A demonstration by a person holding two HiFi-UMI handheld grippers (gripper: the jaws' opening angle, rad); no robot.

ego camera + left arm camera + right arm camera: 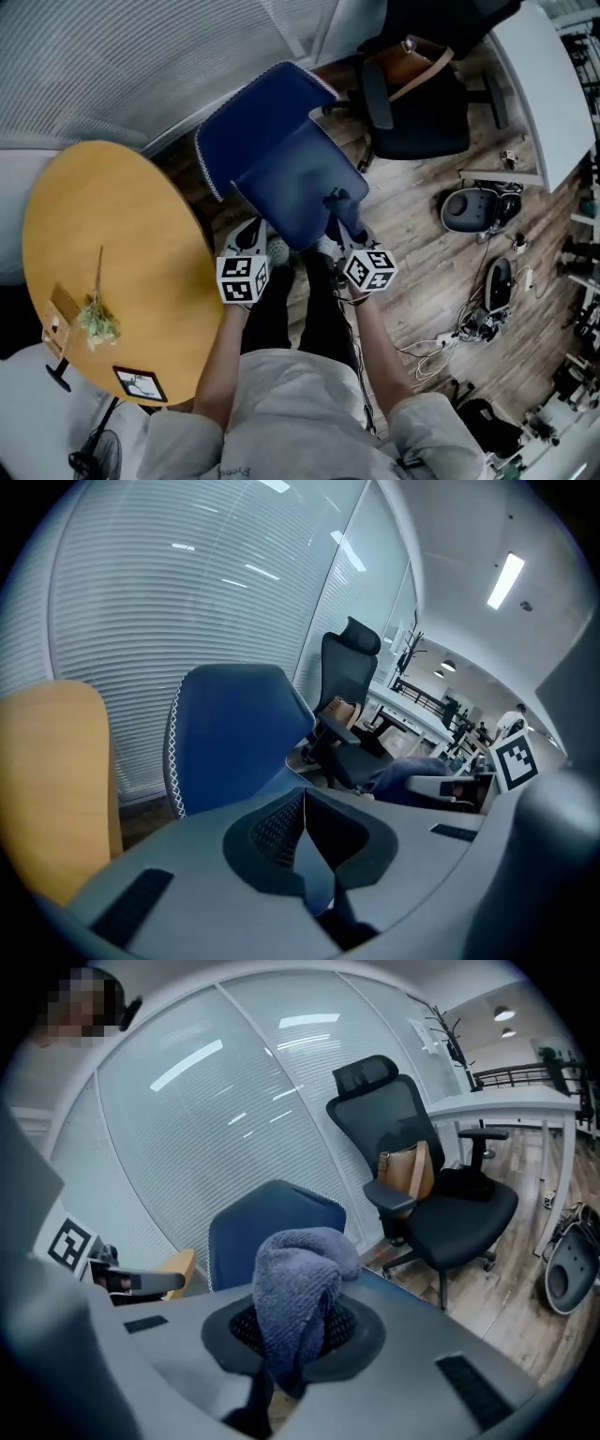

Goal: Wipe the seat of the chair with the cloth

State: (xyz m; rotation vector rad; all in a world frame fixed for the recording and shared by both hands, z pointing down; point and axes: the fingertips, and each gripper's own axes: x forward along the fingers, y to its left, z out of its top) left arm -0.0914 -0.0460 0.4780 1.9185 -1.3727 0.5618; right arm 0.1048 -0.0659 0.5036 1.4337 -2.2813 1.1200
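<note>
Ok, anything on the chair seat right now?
In the head view the seat looks bare, apart from the right tool holding the cloth at its right edge. The part of the seat beneath cloth and tool is covered.

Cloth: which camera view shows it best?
Right gripper view: the cloth sits centre, pinched between its fingers. Head view: only a dark scrap against the chair. Left gripper view: a small bluish lump at right.
</note>
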